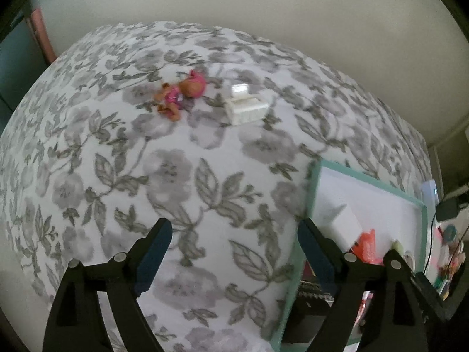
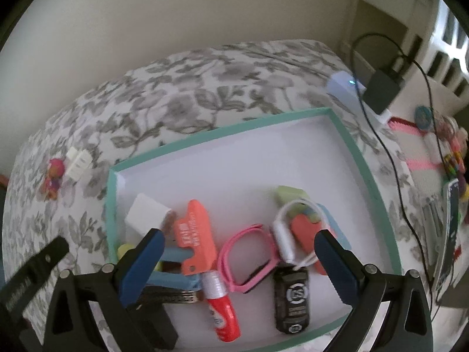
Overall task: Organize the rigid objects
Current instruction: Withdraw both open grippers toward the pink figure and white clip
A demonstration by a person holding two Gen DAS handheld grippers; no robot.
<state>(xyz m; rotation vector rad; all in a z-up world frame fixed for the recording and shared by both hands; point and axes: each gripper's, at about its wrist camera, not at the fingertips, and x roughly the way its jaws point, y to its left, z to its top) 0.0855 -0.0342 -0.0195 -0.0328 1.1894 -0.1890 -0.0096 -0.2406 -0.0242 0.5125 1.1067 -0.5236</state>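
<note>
My left gripper (image 1: 234, 226) is open over the flowered bedspread (image 1: 146, 161) with nothing between its jaws. Farther off lie a small doll in pink (image 1: 181, 94) and a white toy crib (image 1: 246, 110). The teal-rimmed white tray (image 1: 313, 193) is to its right. My right gripper (image 2: 239, 234) hangs open above that tray (image 2: 348, 140), holding nothing. In the tray lie a white box (image 2: 146, 214), an orange comb-like piece (image 2: 195, 231), a pink strap (image 2: 246, 258), a red and white tube (image 2: 221, 308), a black key fob (image 2: 291, 299) and a white band (image 2: 284, 234). The doll (image 2: 54, 173) and the crib (image 2: 77, 164) lie left of the tray.
A black power adapter (image 2: 381, 88) with its cable and a white device (image 2: 346, 85) sit past the tray's far right corner. Colourful small items and a pink strap (image 2: 416, 164) crowd the right edge. A plain wall runs behind the bed.
</note>
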